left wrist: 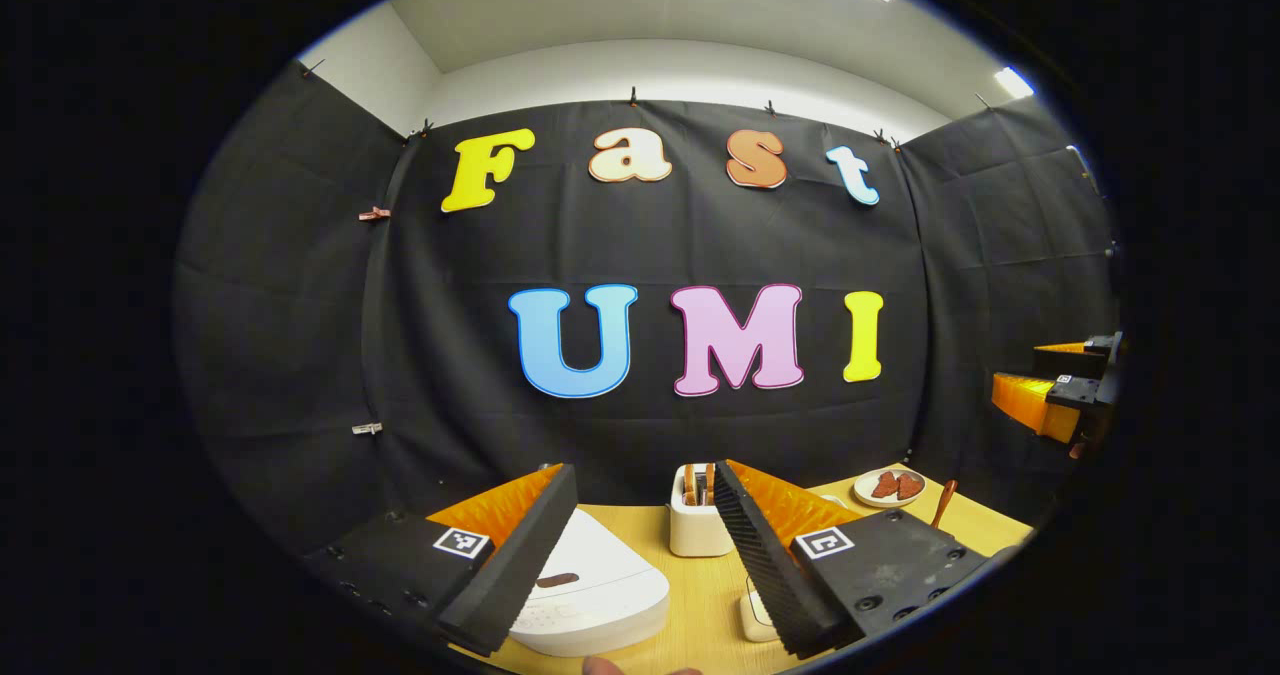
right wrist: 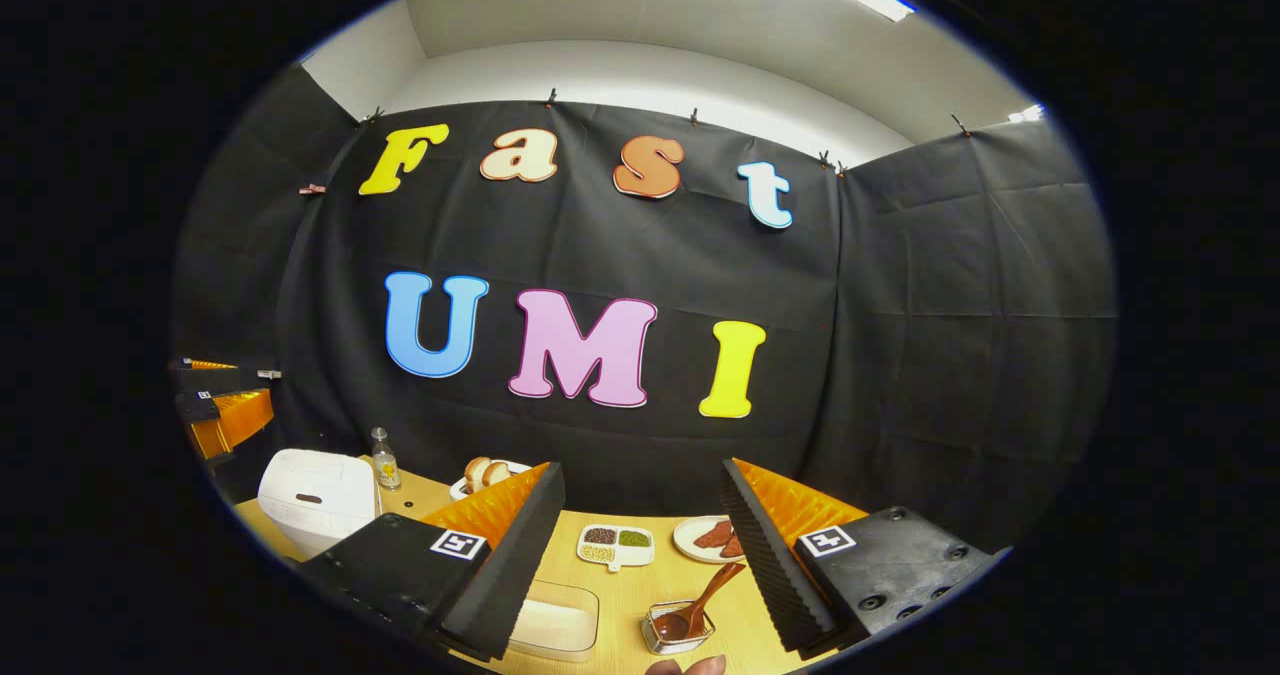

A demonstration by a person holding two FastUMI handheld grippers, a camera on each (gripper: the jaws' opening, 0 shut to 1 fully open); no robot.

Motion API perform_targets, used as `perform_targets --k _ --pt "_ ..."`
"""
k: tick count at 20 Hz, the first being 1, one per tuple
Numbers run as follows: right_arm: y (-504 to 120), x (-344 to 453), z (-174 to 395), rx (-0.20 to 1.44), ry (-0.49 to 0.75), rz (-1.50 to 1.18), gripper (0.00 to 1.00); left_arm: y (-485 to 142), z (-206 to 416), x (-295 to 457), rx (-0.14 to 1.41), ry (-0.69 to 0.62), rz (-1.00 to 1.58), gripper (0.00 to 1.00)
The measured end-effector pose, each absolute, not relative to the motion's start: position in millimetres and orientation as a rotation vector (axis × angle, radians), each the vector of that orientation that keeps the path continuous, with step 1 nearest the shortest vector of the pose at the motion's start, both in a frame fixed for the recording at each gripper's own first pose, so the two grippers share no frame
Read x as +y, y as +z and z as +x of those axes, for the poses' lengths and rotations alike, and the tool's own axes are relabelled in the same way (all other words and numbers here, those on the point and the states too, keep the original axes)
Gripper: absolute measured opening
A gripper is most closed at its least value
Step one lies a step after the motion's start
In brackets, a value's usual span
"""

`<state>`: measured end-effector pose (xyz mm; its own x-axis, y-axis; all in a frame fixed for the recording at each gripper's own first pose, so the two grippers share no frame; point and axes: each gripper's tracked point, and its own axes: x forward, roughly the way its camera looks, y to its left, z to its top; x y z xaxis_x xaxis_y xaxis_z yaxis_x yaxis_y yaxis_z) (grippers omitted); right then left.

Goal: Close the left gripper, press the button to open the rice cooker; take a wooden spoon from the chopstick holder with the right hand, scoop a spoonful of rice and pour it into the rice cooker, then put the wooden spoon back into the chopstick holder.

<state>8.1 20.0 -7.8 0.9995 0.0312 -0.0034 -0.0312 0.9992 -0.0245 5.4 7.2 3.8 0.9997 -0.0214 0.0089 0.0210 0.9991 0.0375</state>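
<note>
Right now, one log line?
phase: start | cooker: shut | spoon: in holder | left tongs: open | right tongs: open

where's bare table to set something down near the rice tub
Bare wood lies between the clear plastic rice tub and the small wire holder with the wooden spoon. Crowded behind: the white divided grain dish and round white plate.

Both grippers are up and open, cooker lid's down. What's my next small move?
Probably shut the left gripper first: its fingers stand wide apart above the rice cooker, whose lid is still down. Then lower onto the button. The right gripper can wait above the spoon.
</note>
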Motion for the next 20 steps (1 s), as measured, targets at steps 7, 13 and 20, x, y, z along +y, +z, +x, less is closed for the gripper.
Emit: perform_targets --k 7,13,20 --pt "-14.3 48.2 26.2 0.013 0.096 -0.047 0.98 -31.6 26.0 33.3 0.106 -0.15 0.075 0.09" --pt "-21.1 70.0 26.4 0.031 0.124 -0.051 0.98 -91.2 60.9 91.5 0.28 -0.171 -0.028 0.07" --pt "-25.8 71.5 22.9 0.05 0.097 -0.063 0.98 -184.9 86.6 107.2 0.607 -0.27 -0.171 0.07"
